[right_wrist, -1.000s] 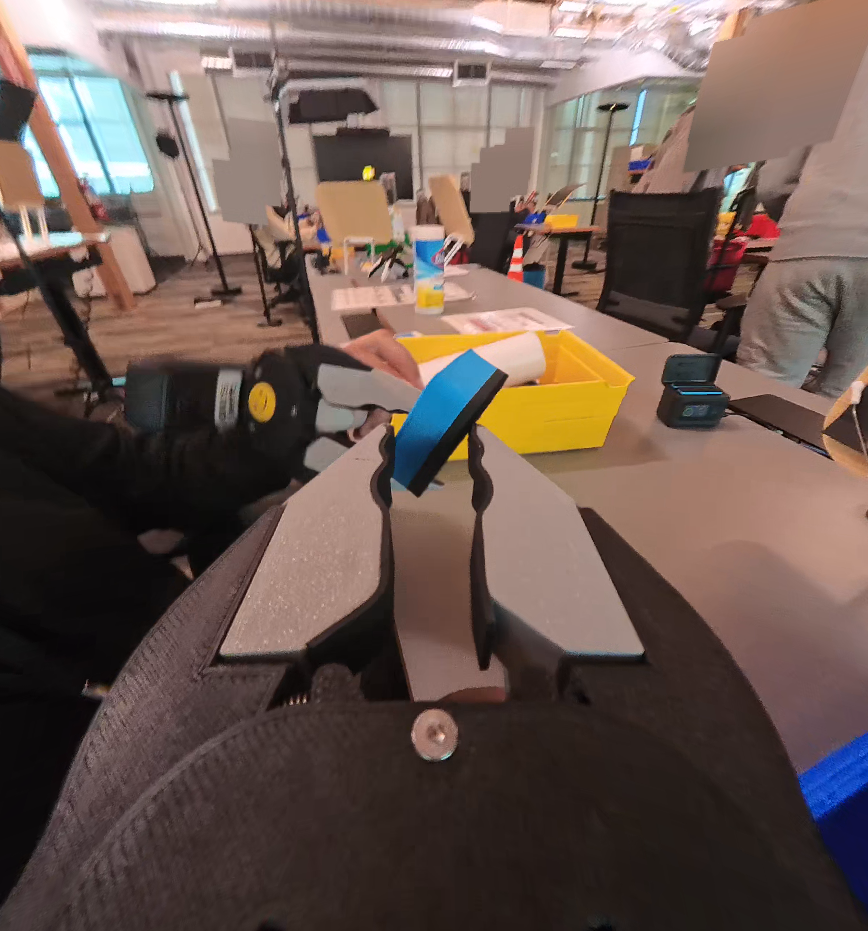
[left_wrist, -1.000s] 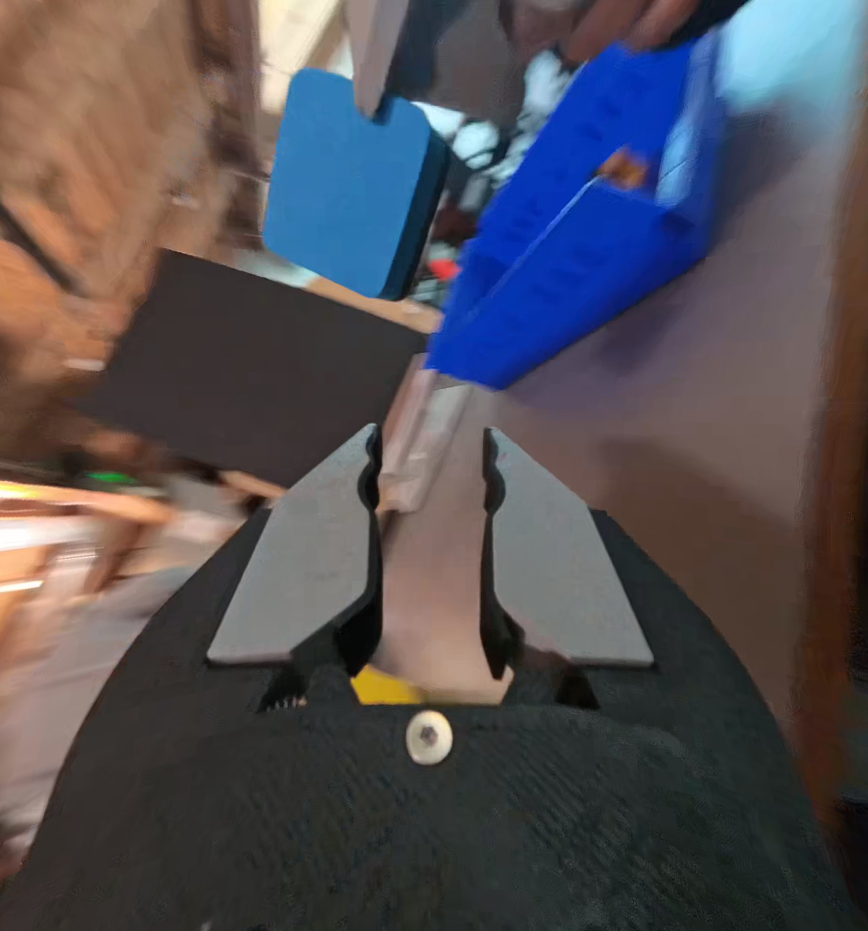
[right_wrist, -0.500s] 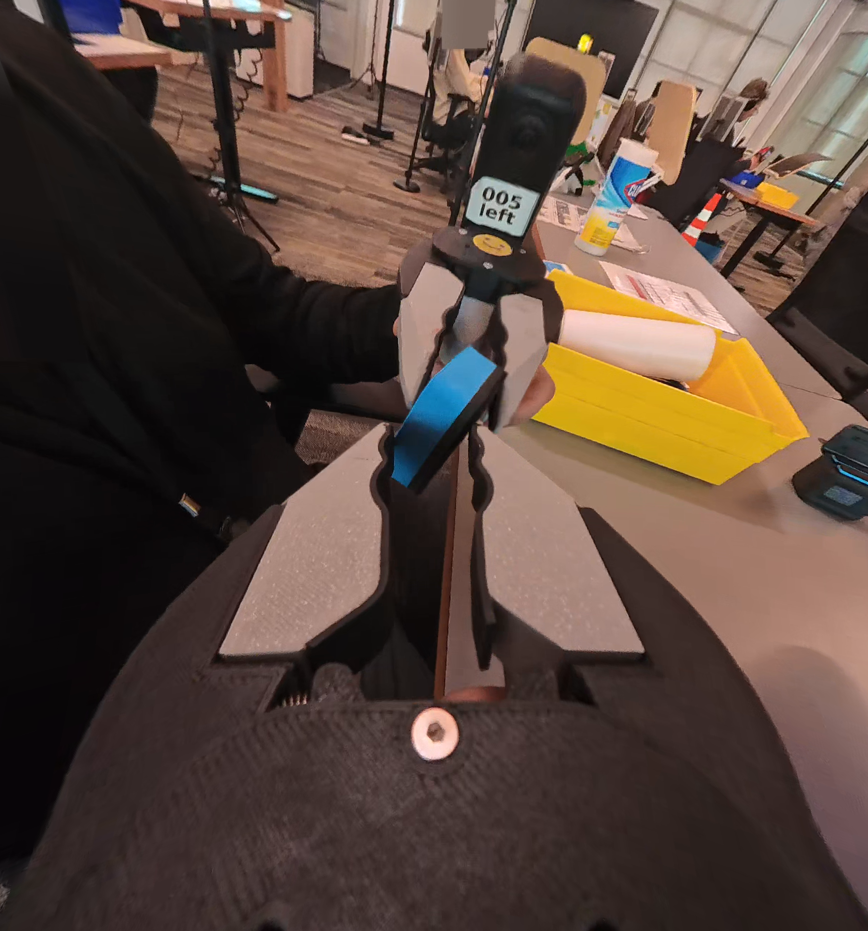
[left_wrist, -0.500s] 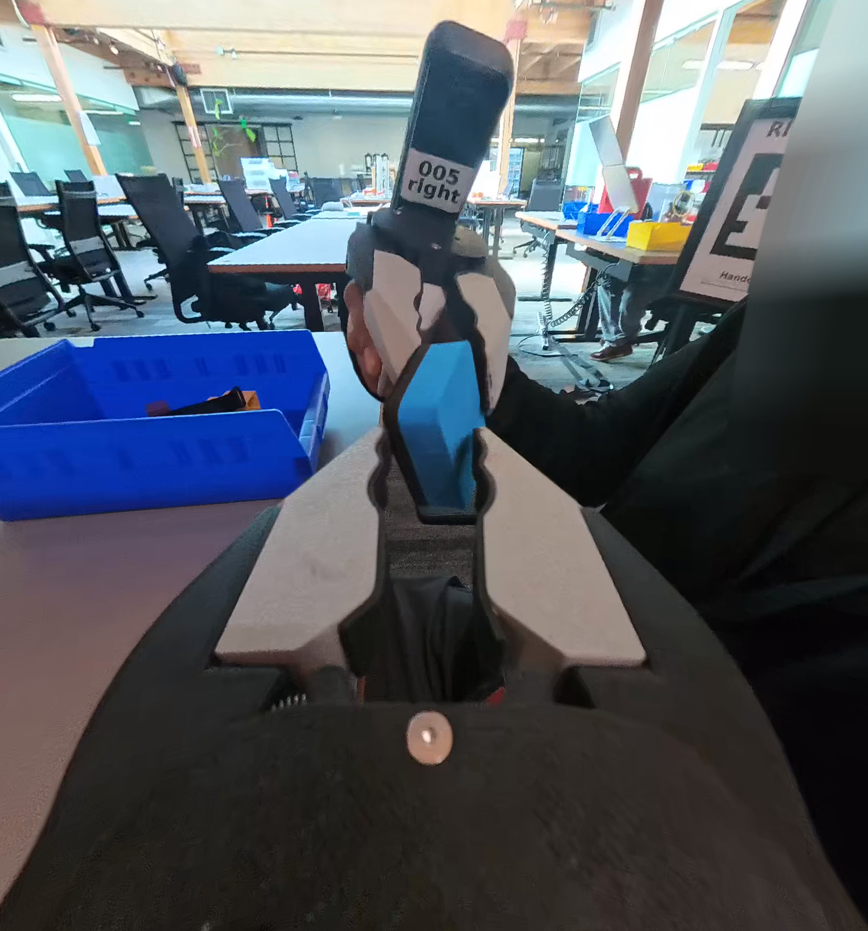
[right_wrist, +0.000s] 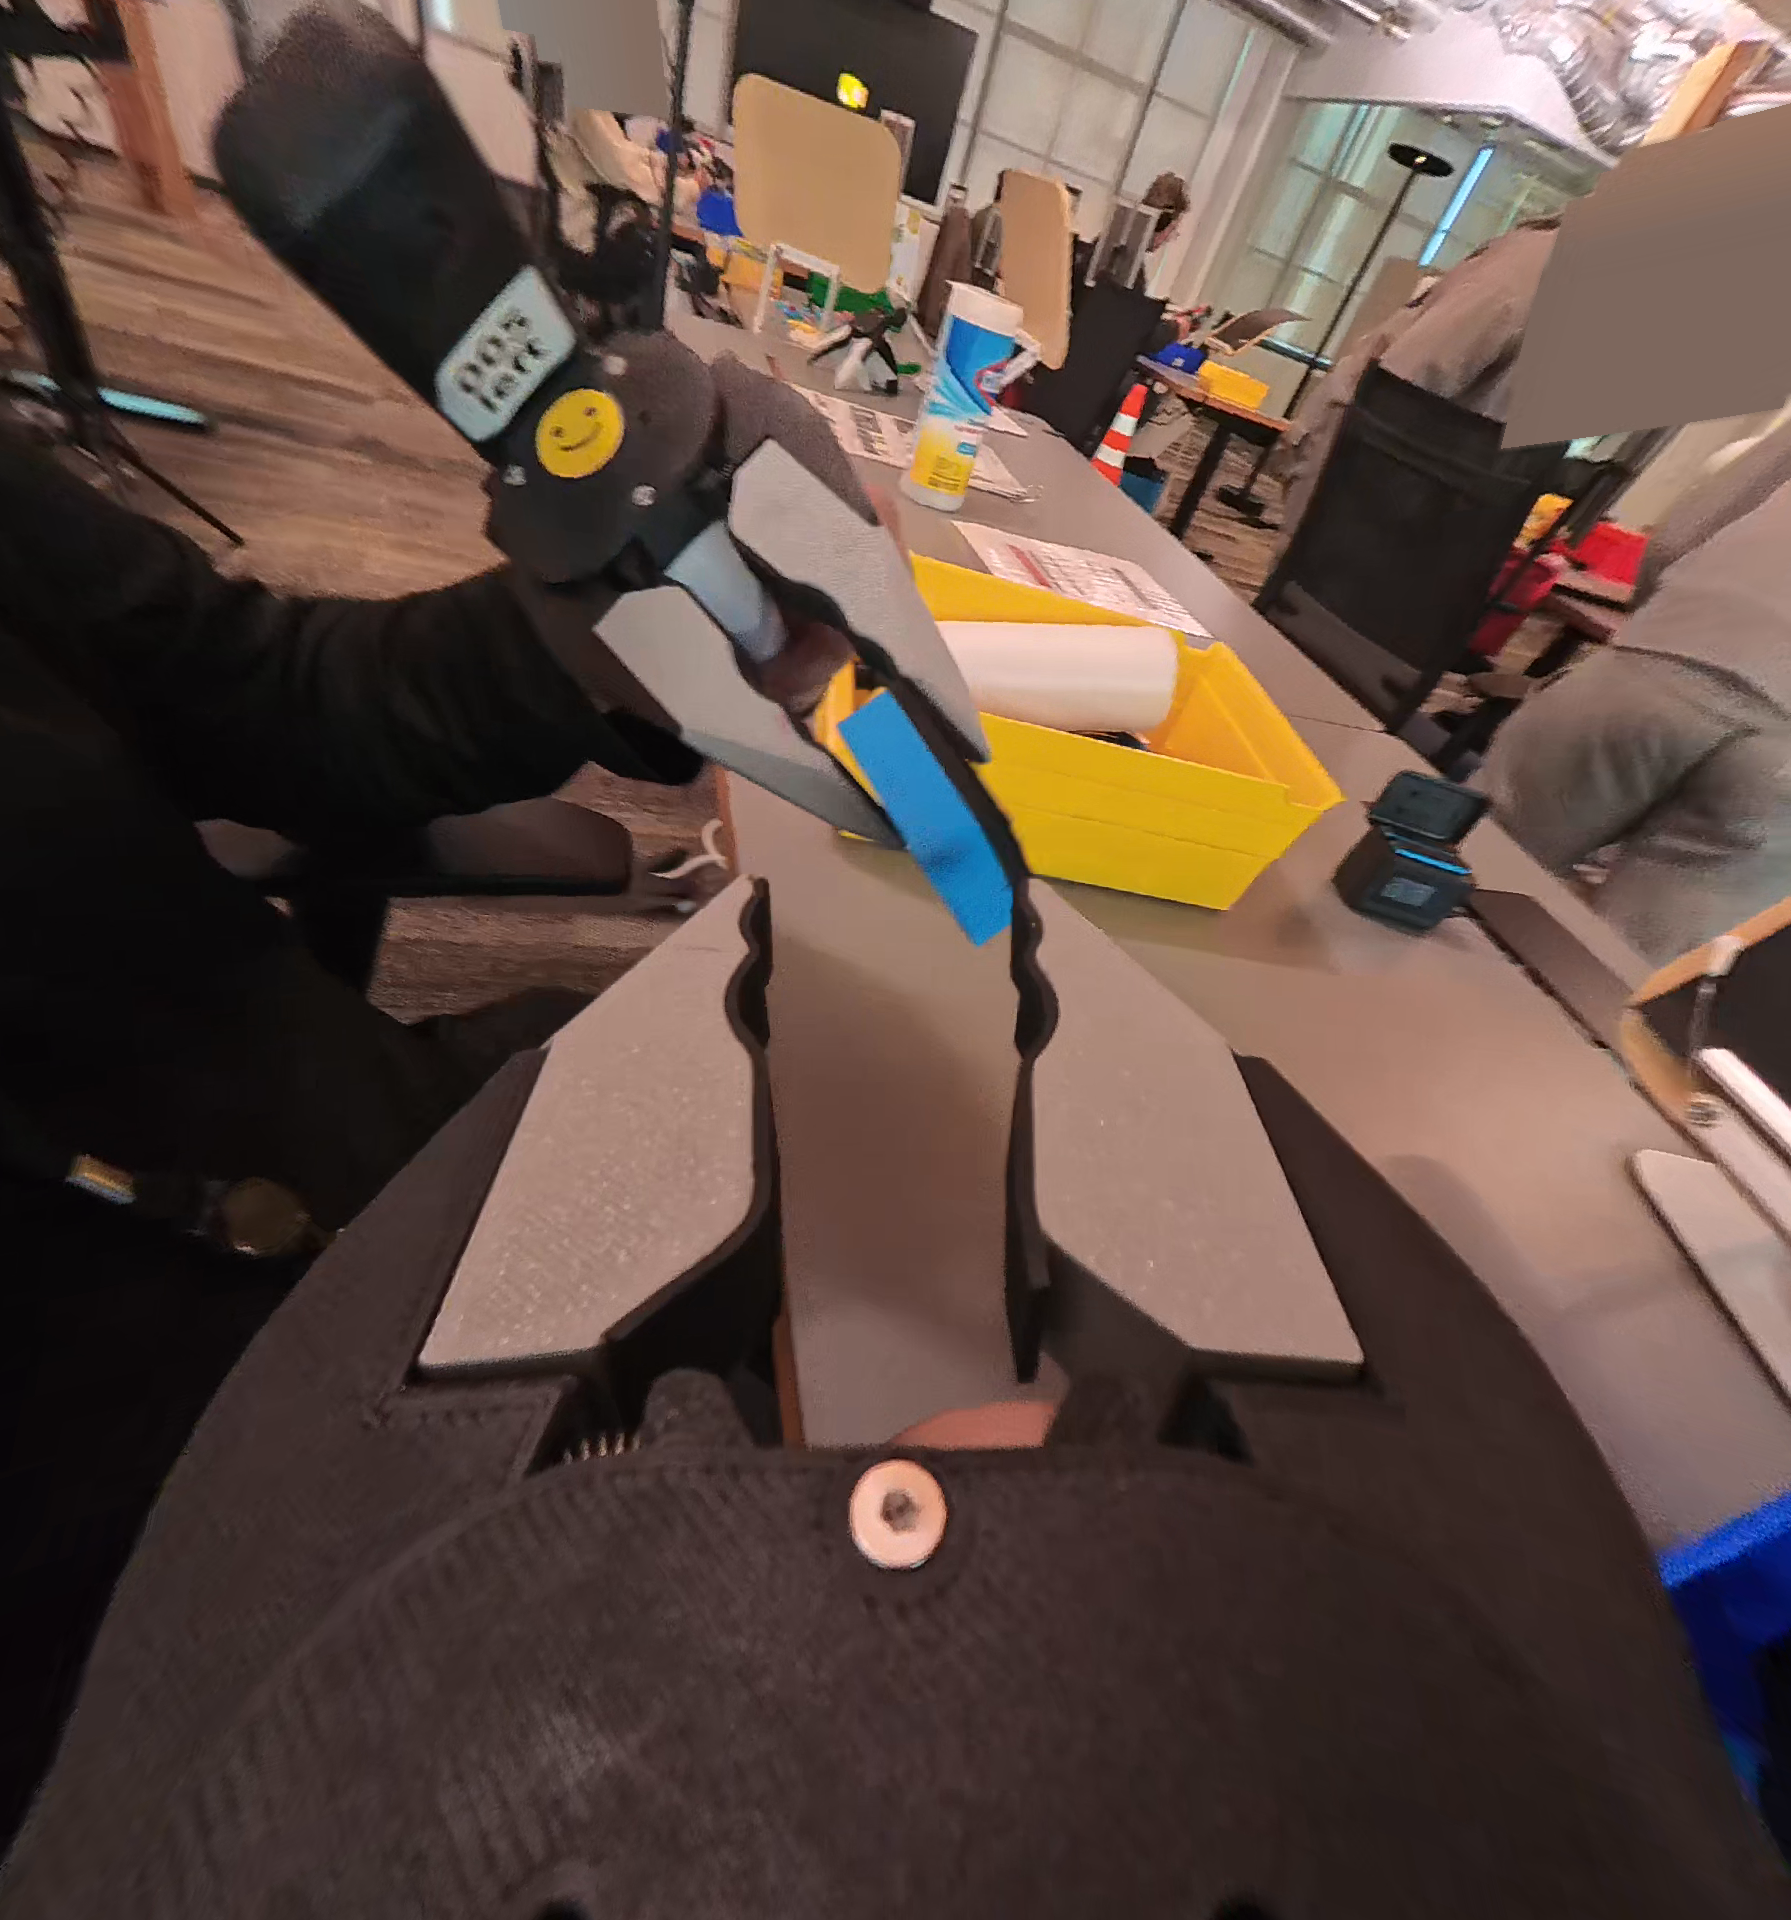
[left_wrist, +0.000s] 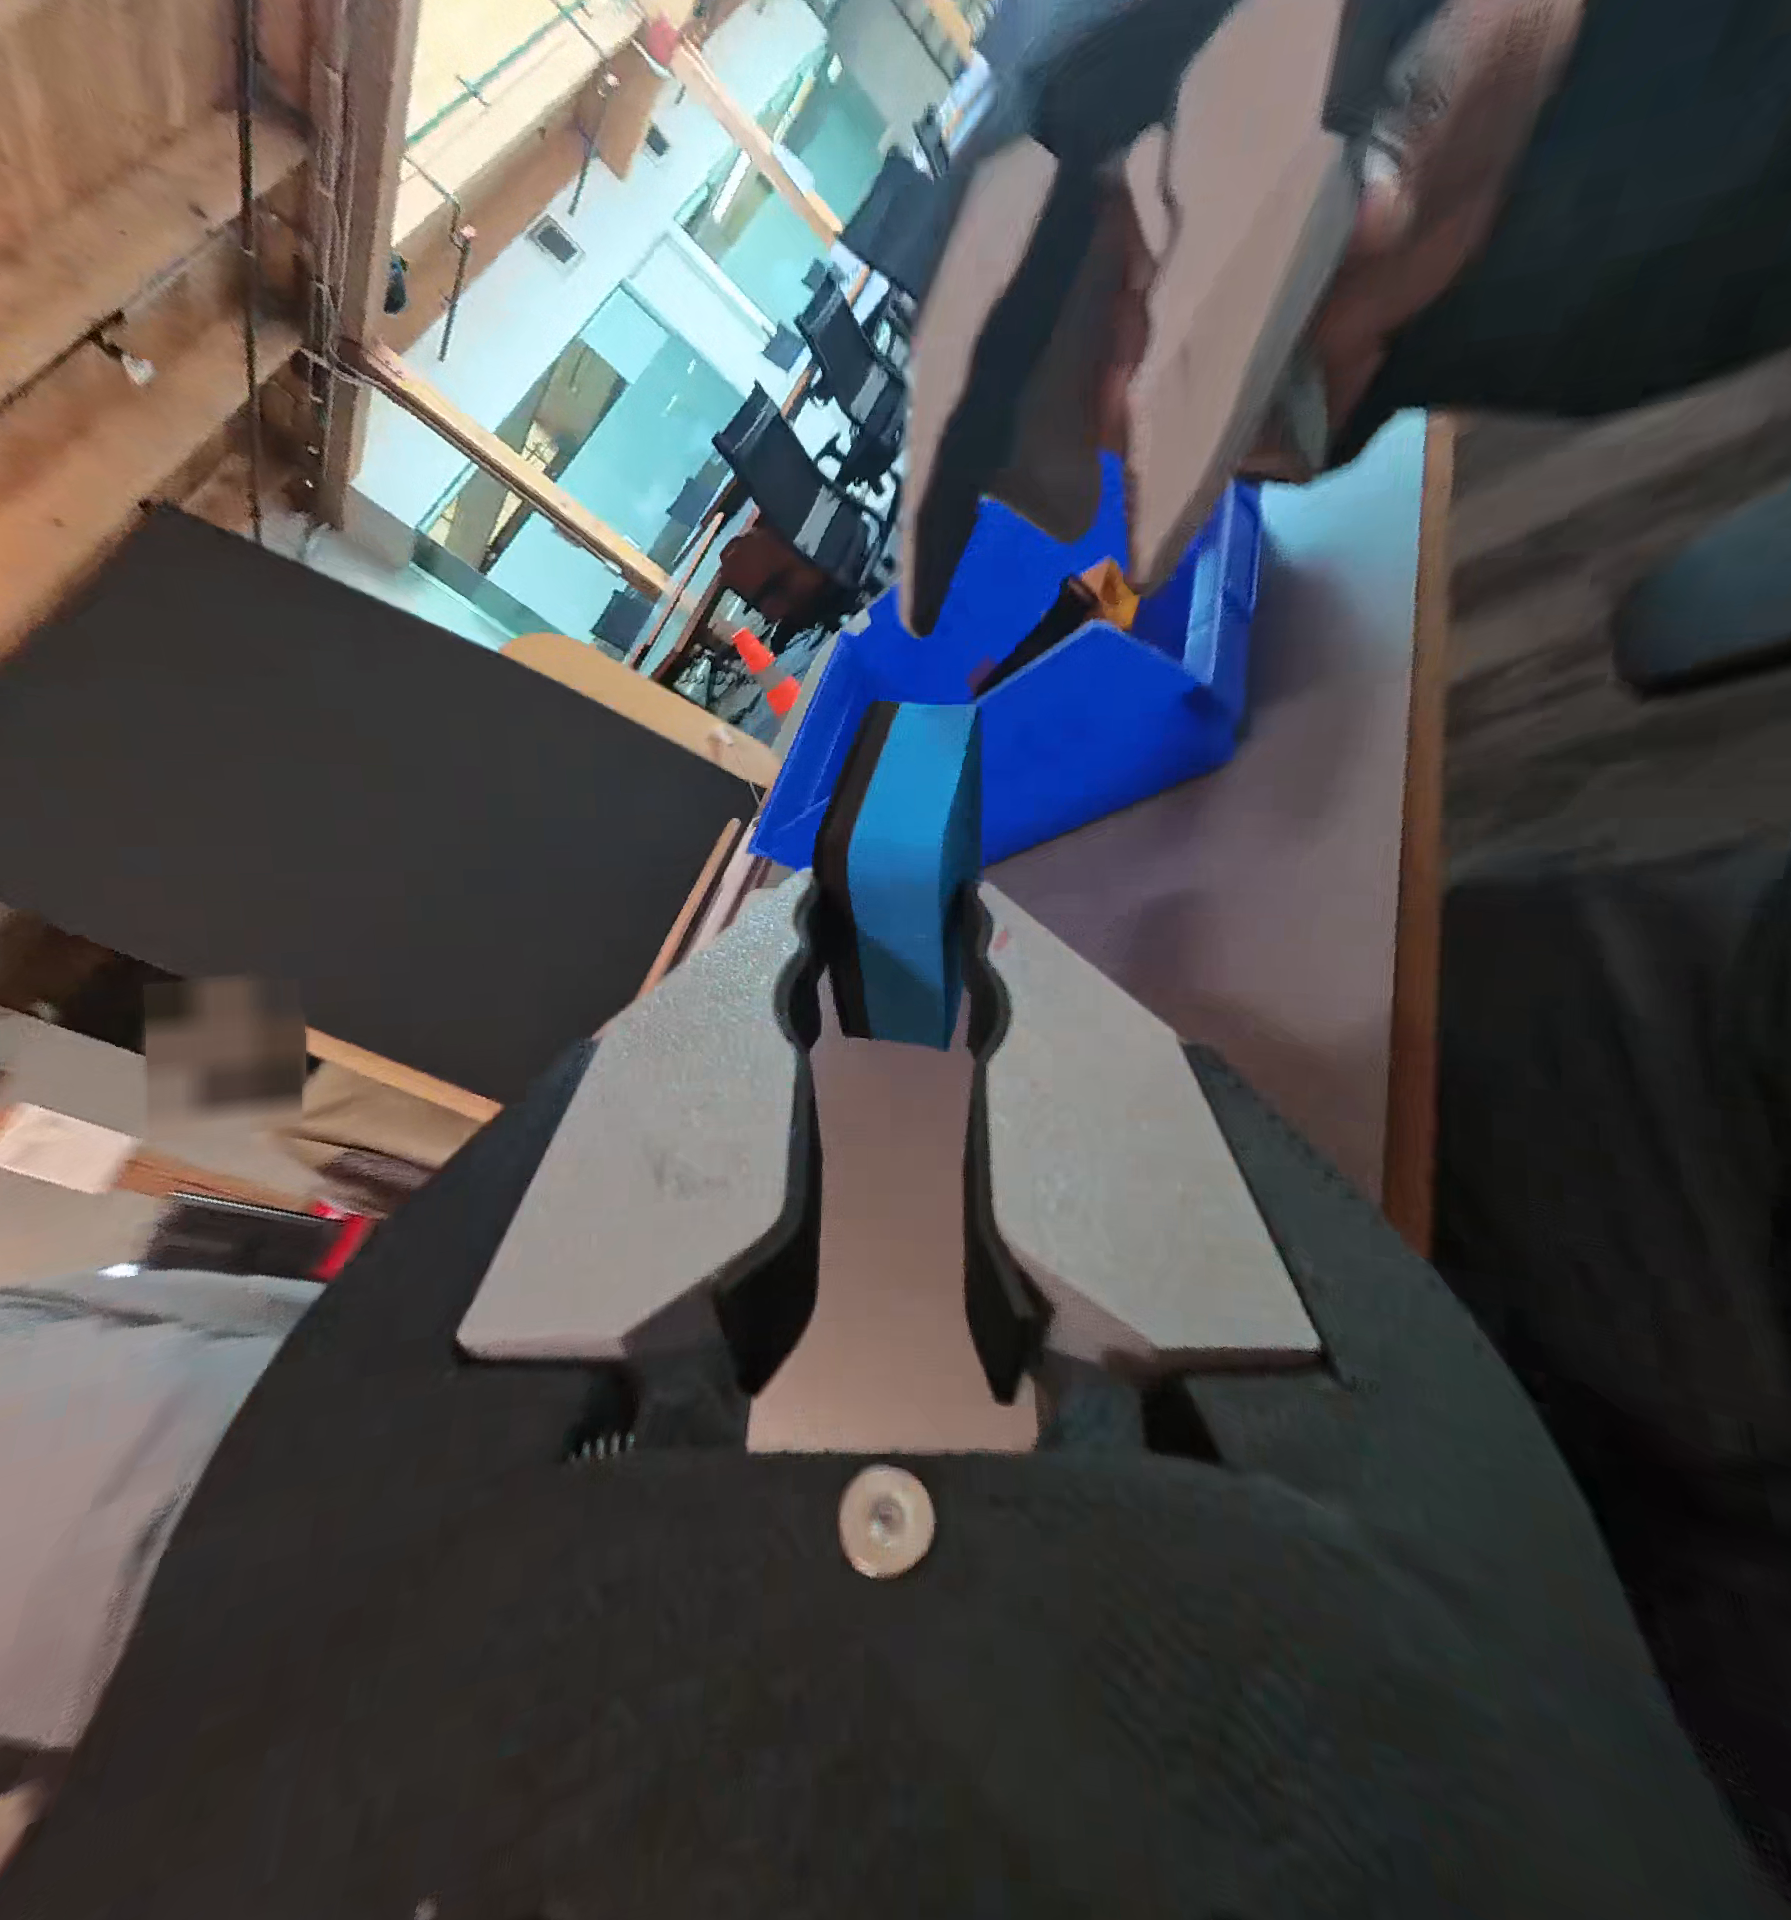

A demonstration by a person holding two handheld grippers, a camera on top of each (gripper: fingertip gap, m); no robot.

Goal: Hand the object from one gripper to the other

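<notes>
Above grey table [right_wrist: 1390, 1039]: one blue pad [left_wrist: 912, 883] clenched by left gripper [left_wrist: 896, 935]; right gripper [right_wrist: 891, 935] released, empty.

Two close wrist views along their own fingers, facing each other, sharing the blue pad [left_wrist: 912, 873] between.

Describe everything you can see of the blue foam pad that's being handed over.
The blue foam pad is a flat block with a bright blue face and a thin black layer along one side; it looks soft. It stands edge-on, clamped between the fingertips of the left gripper, which pinch its lower end. In the right wrist view it slants down out of that gripper. The right gripper is open and apart from it. Nothing else touches it; it is held above the grey table.
</notes>
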